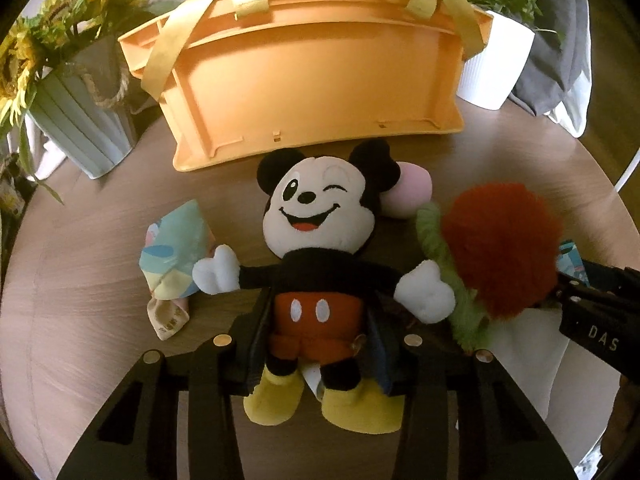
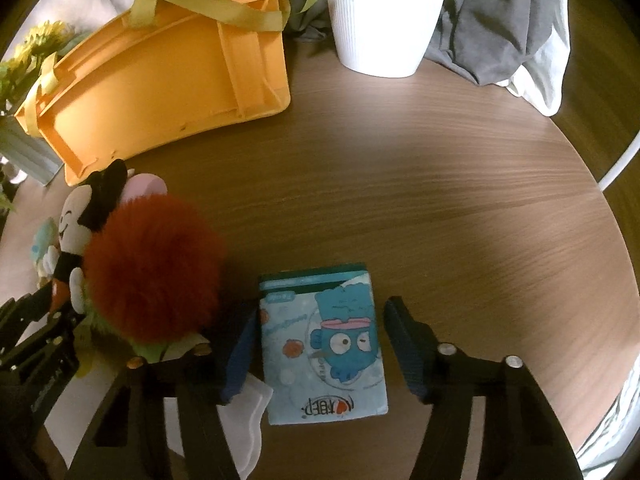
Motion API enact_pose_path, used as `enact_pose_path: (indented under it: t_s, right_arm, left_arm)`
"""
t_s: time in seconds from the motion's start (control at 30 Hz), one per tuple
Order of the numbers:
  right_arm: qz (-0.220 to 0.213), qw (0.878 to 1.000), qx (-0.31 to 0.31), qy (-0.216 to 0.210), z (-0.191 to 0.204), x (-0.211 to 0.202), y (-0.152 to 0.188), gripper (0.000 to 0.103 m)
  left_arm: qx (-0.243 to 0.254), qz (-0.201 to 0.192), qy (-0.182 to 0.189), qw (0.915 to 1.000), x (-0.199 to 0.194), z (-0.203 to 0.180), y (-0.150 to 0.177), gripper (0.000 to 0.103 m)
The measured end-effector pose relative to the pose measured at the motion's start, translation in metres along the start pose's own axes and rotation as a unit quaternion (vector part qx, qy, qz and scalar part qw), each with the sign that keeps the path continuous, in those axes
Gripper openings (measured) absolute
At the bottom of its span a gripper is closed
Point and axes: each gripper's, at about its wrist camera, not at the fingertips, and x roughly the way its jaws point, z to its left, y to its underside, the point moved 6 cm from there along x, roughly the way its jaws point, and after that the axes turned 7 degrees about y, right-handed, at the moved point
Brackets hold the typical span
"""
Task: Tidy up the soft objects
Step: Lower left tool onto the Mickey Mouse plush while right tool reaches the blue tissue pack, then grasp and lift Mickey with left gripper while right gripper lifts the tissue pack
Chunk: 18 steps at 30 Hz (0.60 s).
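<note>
Jaws on your left gripper (image 1: 318,334) are squeezed in on the mouse plush (image 1: 316,248) at its red shorts, pads pressing the hips from both sides, so that grab looks done. Your right gripper (image 2: 318,344) is a different story: jaws apart, straddling the blue tissue pack (image 2: 324,344), with the left pad about touching the pack's edge and a clear gap on the right side.

Plush is lying face-up on the surface (image 2: 440,200), just in front of the orange basket (image 1: 312,80), which I'd guess is where the soft stuff goes. Lift it straight up before swinging over, because its right mitt is resting against the green-and-red fuzzy thing (image 1: 496,248) and could drag it along. A waist grip on something this floppy means the head will probably droop, so clear the basket rim with room to spare. For the pack, centre it between the pads before closing.

Hard to call: you only see the basket's outer wall, so no idea what's inside. The pink thing (image 1: 408,192) behind the plush's ear is mostly hidden. The pastel cloth bundle (image 1: 176,264) is crumpled, can't tell what it is.
</note>
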Motion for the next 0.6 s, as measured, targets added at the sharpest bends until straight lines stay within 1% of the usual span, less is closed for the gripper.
enact_pose_path:
  t_s: [0.27,0.6]
  right_arm:
    - [-0.016,1.000,0.000,0.004,-0.002,-0.008,0.000,0.054]
    - [-0.062,0.998,-0.003,0.005,0.000,-0.043,-0.004,0.054]
  left_arm:
    - [0.002,-0.021,-0.008,0.9997,-0.014,-0.005,0.002,0.041]
    - [-0.002,-0.059,-0.009,0.9982,-0.048,-0.003,-0.004,0.041]
